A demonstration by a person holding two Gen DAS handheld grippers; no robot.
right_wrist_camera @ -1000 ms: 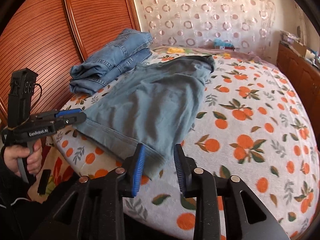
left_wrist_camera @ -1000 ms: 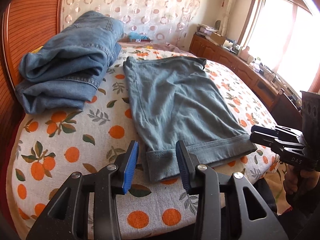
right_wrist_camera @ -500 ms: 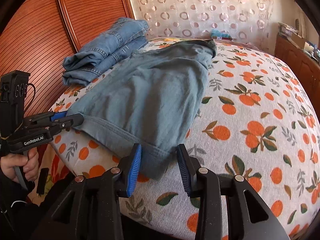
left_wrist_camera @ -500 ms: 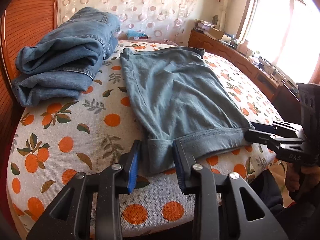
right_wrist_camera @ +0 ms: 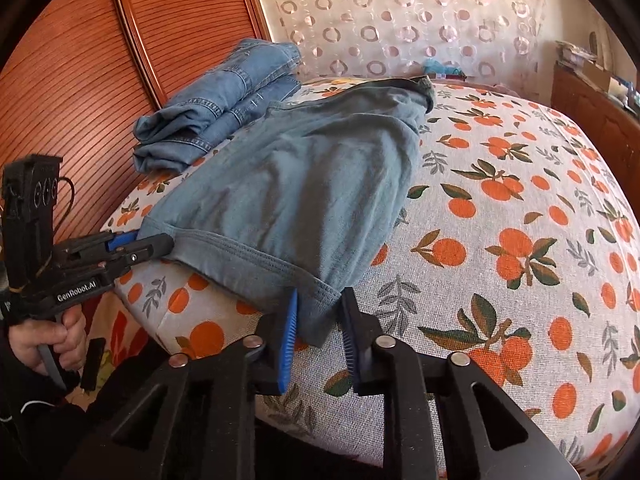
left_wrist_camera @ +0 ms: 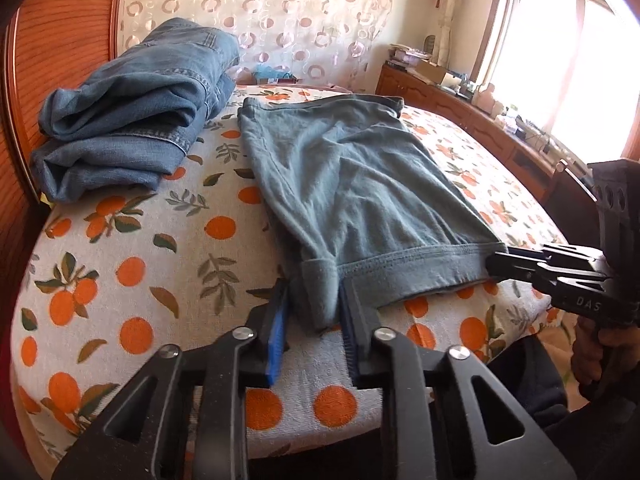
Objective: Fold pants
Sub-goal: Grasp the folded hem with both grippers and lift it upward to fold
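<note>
The grey-blue pants (left_wrist_camera: 352, 184) lay flat and slightly rumpled on the orange-print bed (left_wrist_camera: 132, 248), hem nearest. The left gripper (left_wrist_camera: 314, 312) had just been closing its fingers onto the left hem corner, the right gripper (right_wrist_camera: 318, 312) onto the right.

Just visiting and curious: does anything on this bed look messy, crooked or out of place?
Nothing is damaged or spilled. The grey-green shorts lie slightly rumpled and slanted on the orange-print bedspread, their hem corners pinched by the left gripper and right gripper. The folded jeans look loosely stacked.
</note>
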